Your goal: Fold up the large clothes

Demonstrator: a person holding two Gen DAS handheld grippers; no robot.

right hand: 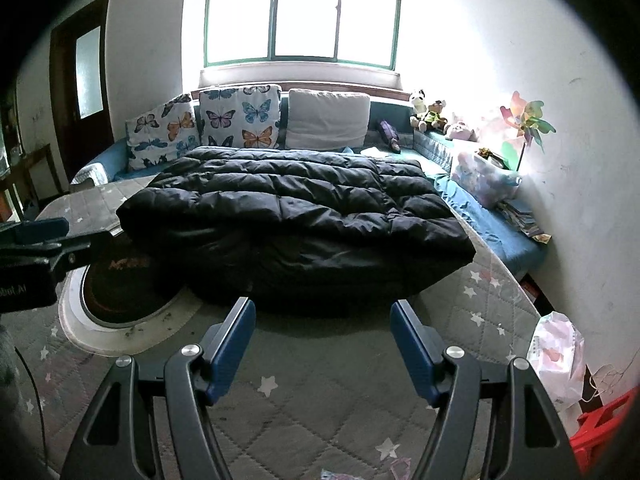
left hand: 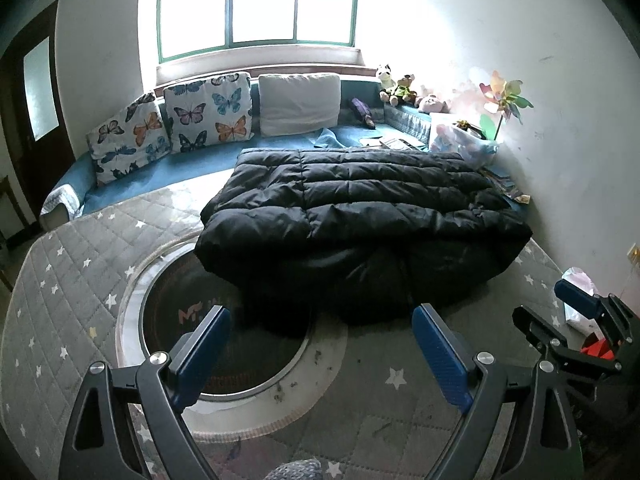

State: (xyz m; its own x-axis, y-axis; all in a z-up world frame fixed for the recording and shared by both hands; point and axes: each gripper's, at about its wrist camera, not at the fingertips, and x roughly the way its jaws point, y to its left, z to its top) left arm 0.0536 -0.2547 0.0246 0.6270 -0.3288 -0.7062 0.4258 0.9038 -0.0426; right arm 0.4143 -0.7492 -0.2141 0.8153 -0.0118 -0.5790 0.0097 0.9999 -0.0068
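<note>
A black quilted puffer jacket lies folded over on itself on the grey star-quilted table cover; it also shows in the right wrist view. My left gripper is open and empty, a little short of the jacket's near edge. My right gripper is open and empty, just before the jacket's near edge. The right gripper also shows at the right of the left wrist view, and the left gripper shows at the left of the right wrist view.
A round dark heater plate sits in the table cover, partly under the jacket. Behind is a blue sofa with butterfly cushions, plush toys and a pinwheel. A plastic bag and a red stool are at the right.
</note>
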